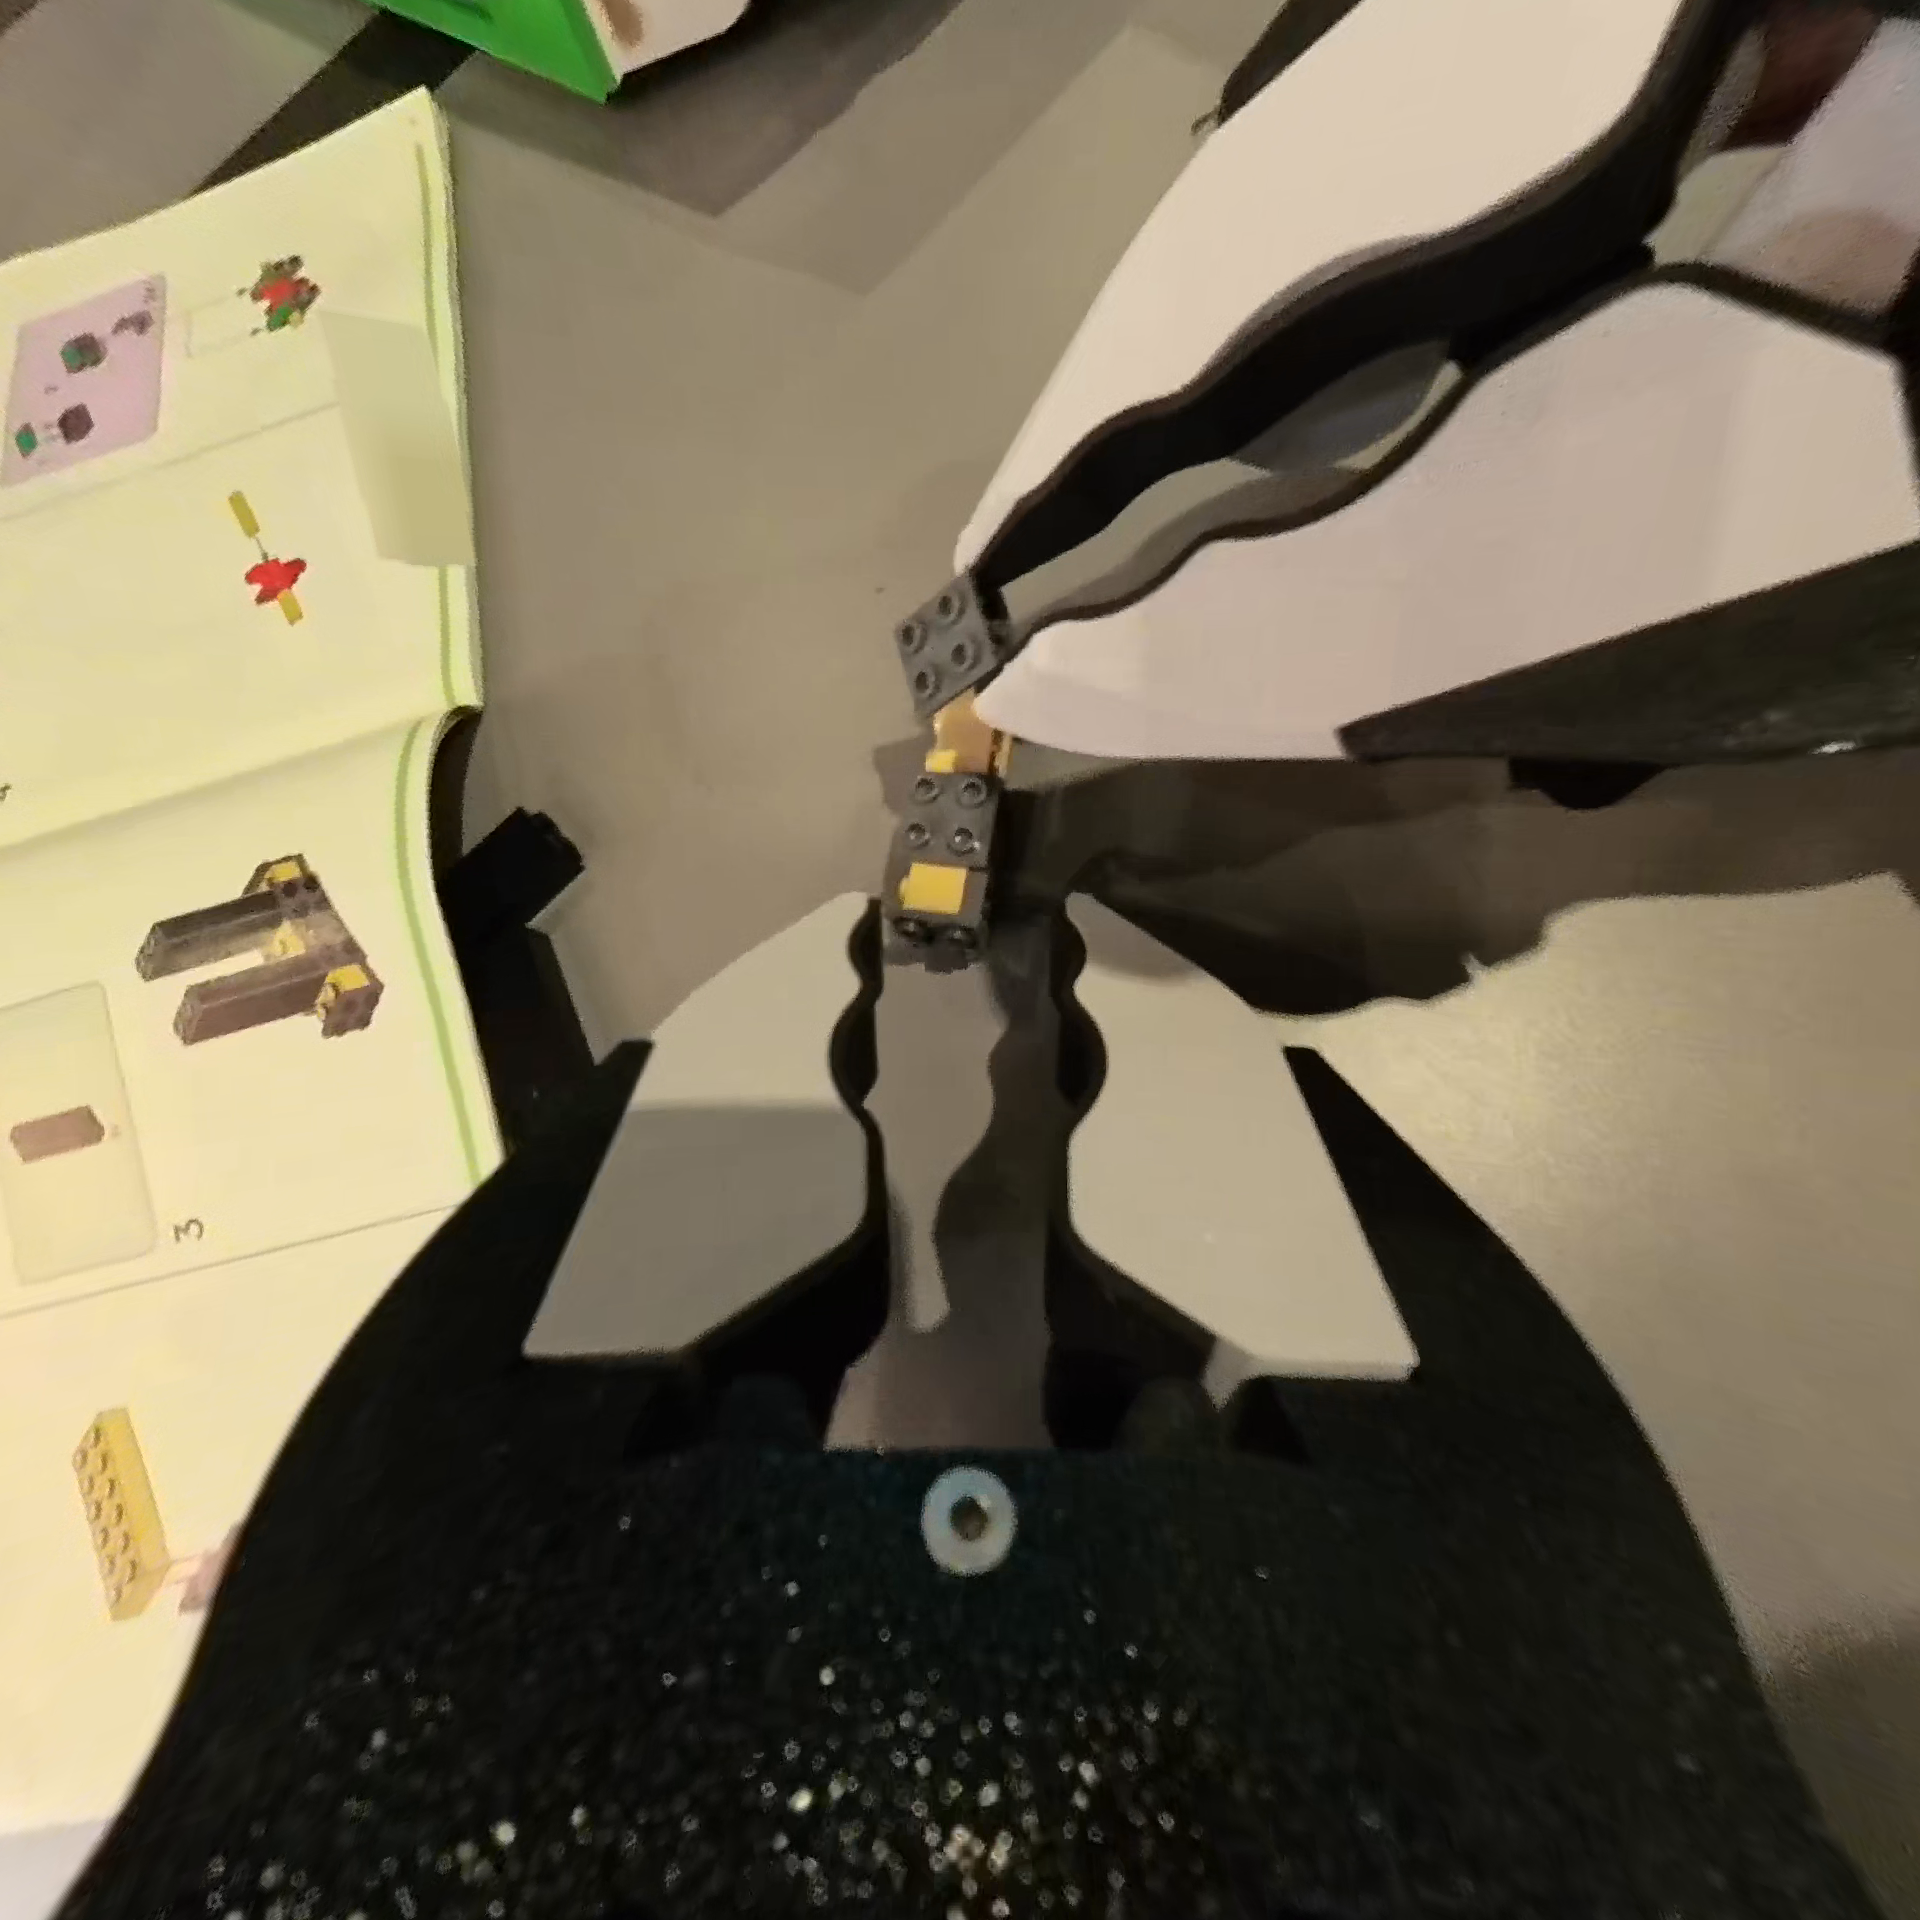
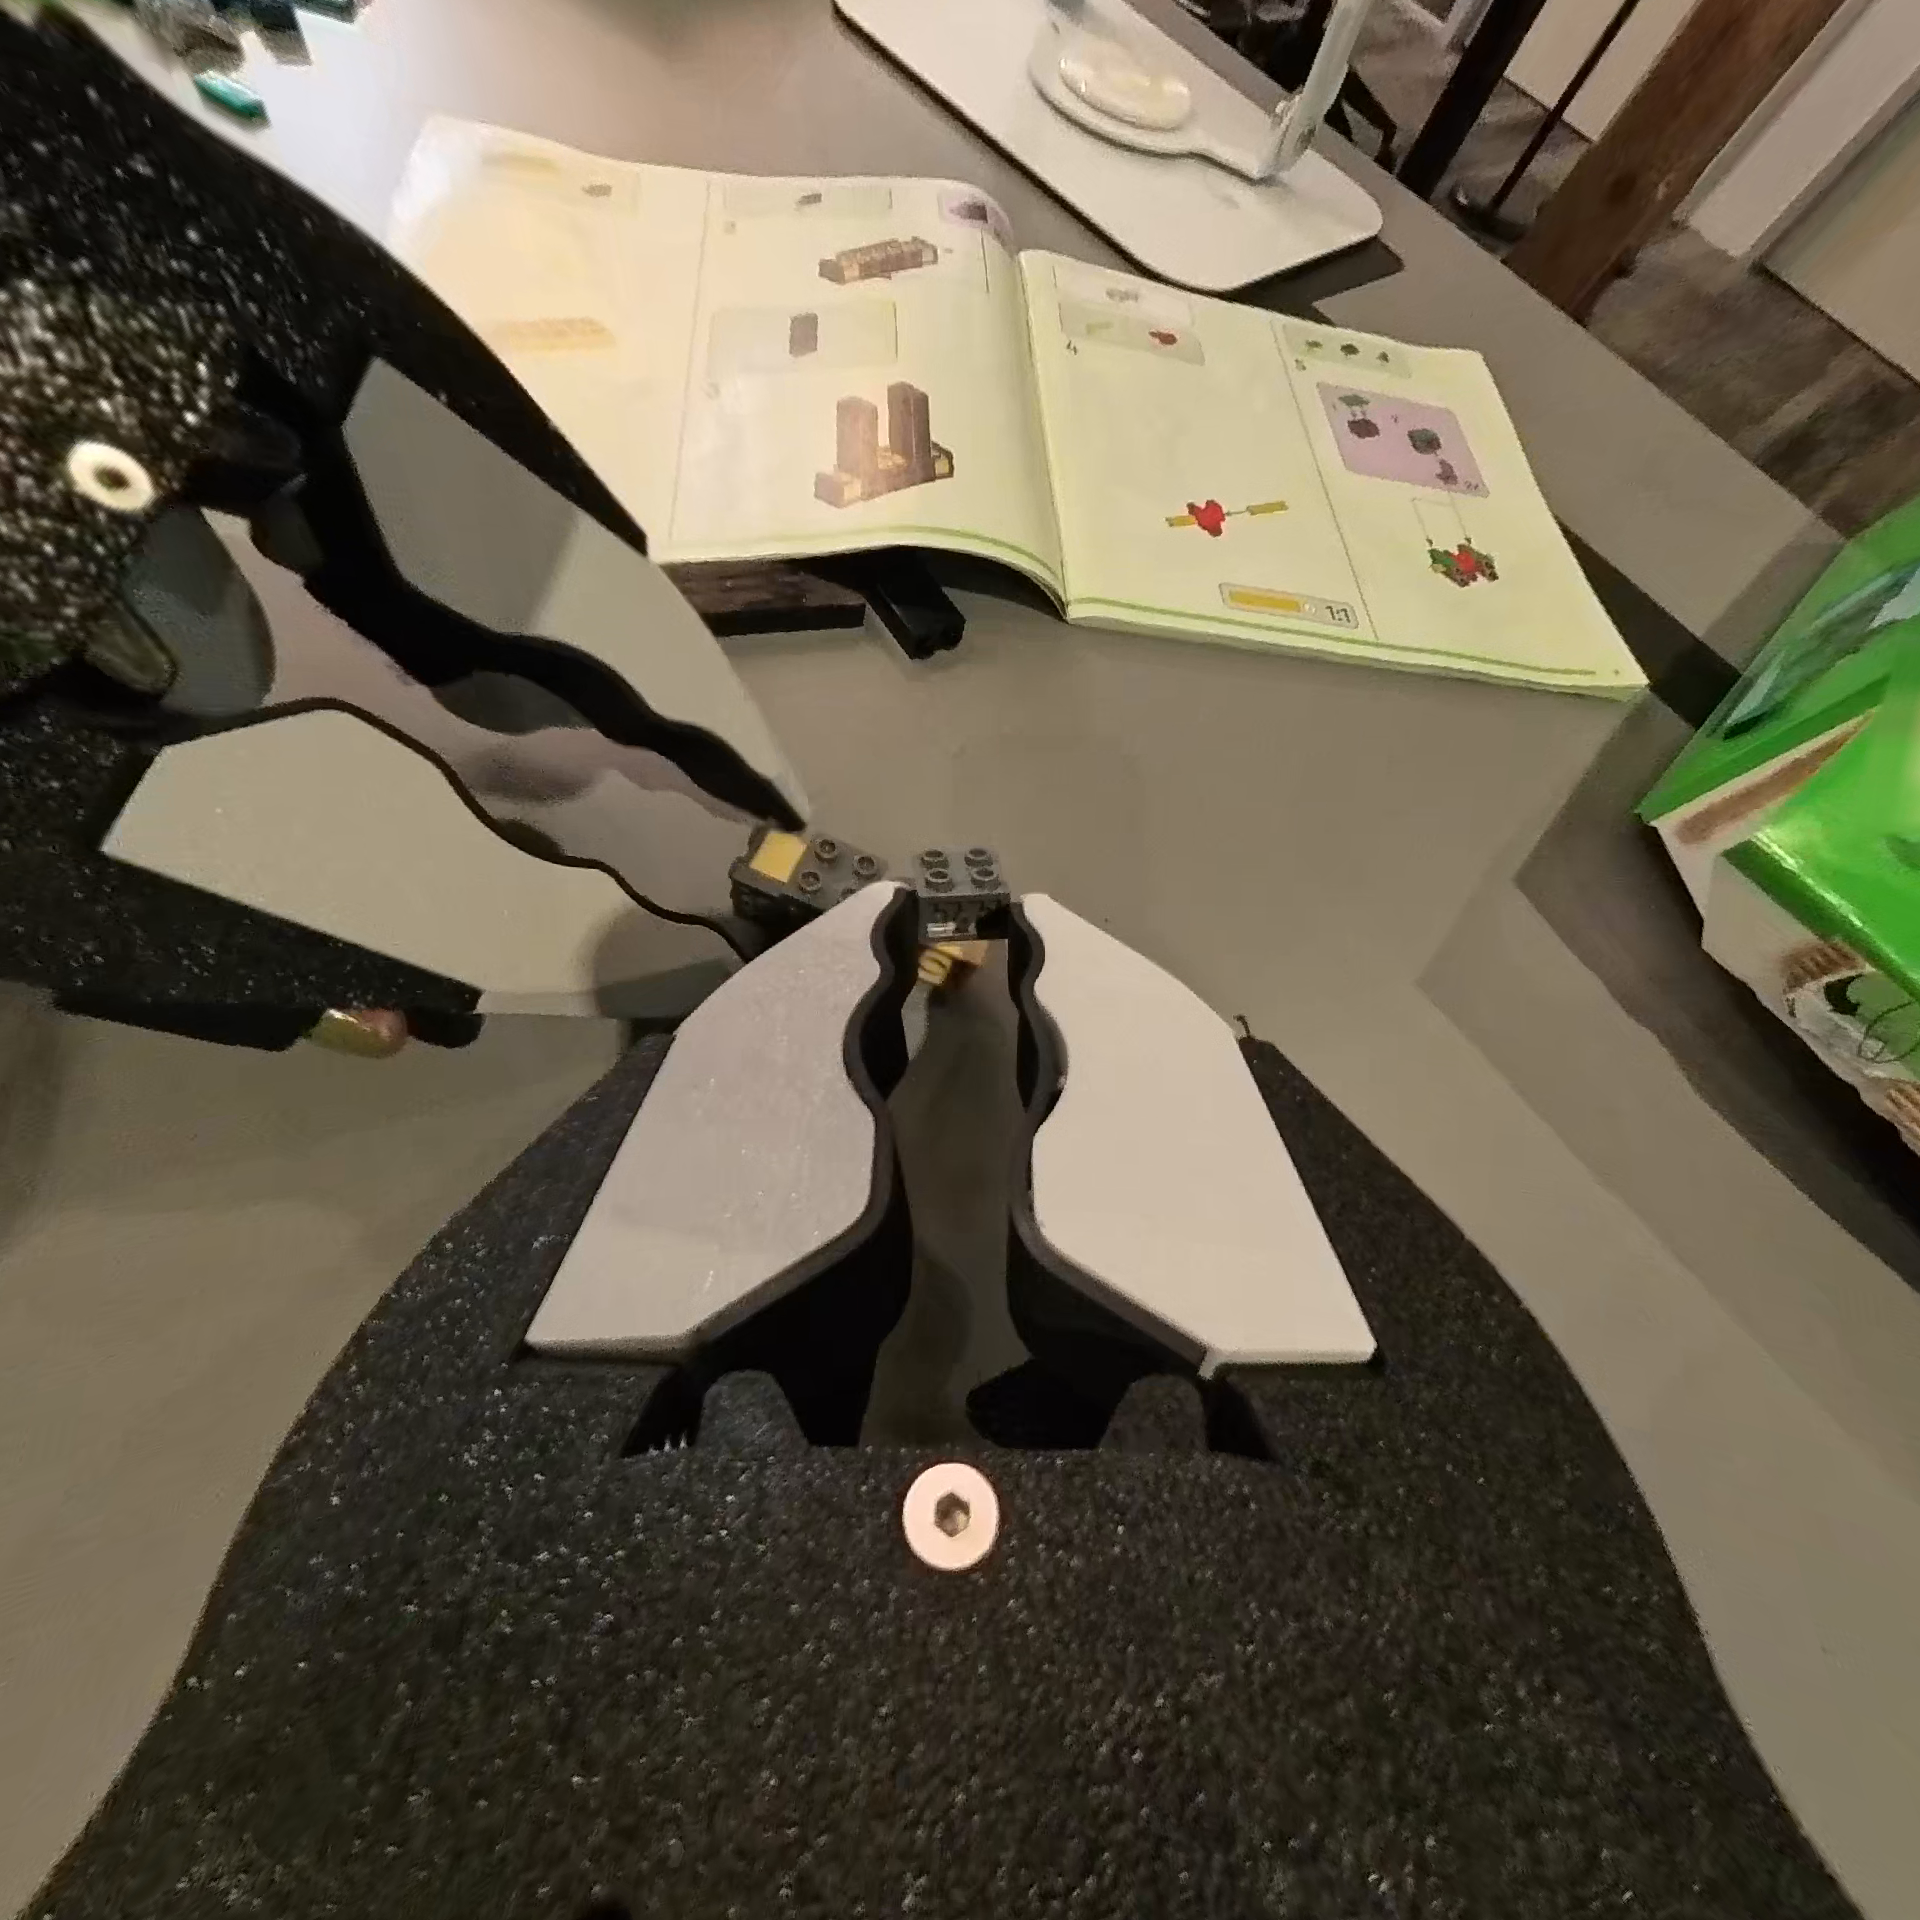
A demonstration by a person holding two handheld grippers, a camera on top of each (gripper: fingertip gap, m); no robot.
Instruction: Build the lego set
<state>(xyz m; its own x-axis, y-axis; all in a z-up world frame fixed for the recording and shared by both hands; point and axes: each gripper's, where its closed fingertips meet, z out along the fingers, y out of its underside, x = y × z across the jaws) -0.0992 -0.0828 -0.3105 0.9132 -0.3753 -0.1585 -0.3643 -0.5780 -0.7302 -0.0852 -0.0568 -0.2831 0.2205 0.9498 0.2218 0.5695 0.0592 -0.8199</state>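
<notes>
Right wrist view alone shows me the lamp base [image 2: 1195,156]; both claws, left [image 1: 940,920] and right [image 2: 951,914], clamp grey-yellow brick pieces.

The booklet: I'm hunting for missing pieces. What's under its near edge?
A black brick pokes out from under the booklet, beside a dark flat slab. How far either reaches underneath is hidden by the pages.

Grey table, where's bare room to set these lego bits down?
Bare grey table lies between the open instruction booklet, the green box and the right gripper. It is crowded where the left gripper meets it, each clamping a dark grey studded piece.
</notes>
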